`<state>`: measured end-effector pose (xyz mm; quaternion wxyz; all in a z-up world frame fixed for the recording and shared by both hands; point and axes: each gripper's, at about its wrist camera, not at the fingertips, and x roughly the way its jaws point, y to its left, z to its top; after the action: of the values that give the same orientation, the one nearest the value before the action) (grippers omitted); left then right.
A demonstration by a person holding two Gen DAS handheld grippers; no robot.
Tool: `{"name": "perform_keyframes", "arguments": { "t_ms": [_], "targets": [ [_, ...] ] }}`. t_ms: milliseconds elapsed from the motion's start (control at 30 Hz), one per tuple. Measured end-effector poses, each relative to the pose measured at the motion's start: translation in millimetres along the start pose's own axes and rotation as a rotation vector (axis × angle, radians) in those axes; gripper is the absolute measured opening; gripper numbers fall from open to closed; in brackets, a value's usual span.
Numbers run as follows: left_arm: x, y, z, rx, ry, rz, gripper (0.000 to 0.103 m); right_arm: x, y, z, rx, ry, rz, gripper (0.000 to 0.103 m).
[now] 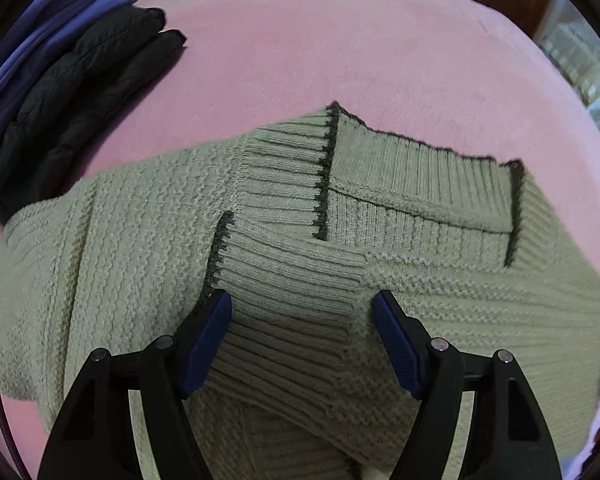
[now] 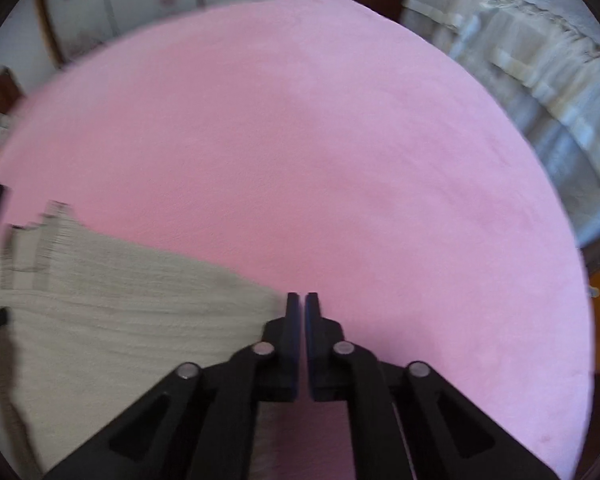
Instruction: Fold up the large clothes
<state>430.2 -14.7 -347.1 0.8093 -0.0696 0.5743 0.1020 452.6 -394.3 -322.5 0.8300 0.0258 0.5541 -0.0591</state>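
On the pink bedspread (image 1: pixel 340 52) lies the beige knit sweater (image 1: pixel 120 240), partly folded, its ribbed cuffs and dark-edged hem overlapping in the middle of the left wrist view. The left gripper (image 1: pixel 302 304) hangs right over it, pointing steeply down, jaws spread wide, and a ribbed sleeve cuff (image 1: pixel 292 280) sits in the gap between the blue pads (image 1: pixel 206 344). Whether the pads actually press the knit is hard to say; they look to stand clear on either side. The sweater's lower edge and its left side run off the frame, so its full outline is not visible.

Up in the far left corner, a folded stack: a black quilted garment (image 1: pixel 80 92) beside a purple-blue one (image 1: pixel 48 20), both cropped by the lens rim.

Over to the right wrist view, and it is blurred. The right gripper (image 2: pixel 302 308) has its jaws together with nothing between them, tips above bare pink just beside the sweater's (image 2: pixel 112 304) right edge. Beyond the bed, a pale quilted cover (image 2: pixel 540 80), too smeared to read in detail.
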Motion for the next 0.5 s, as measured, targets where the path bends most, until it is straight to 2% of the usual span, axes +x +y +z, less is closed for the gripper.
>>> {"name": "perform_keyframes", "arguments": {
  "t_ms": [133, 267, 400, 500],
  "targets": [
    [-10.1, -7.1, 0.9, 0.043, -0.007, 0.018, 0.072, -27.0, -1.7, -3.3, 0.005, -0.049, 0.024, 0.002],
    [-39.3, -2.7, -7.5, -0.006, -0.035, -0.048, 0.072, -75.3, 21.1, -16.3, -0.013, -0.124, 0.144, 0.002],
    [-54.8, -4.1, -27.0, -0.015, -0.035, -0.079, 0.072, -98.2, 57.1, -49.6, -0.079, -0.117, 0.237, 0.002],
    [-47.8, -4.3, -47.8, 0.005, 0.007, -0.043, 0.072, -95.6, 84.9, -82.5, -0.130, -0.071, 0.244, 0.002]
  ]
}}
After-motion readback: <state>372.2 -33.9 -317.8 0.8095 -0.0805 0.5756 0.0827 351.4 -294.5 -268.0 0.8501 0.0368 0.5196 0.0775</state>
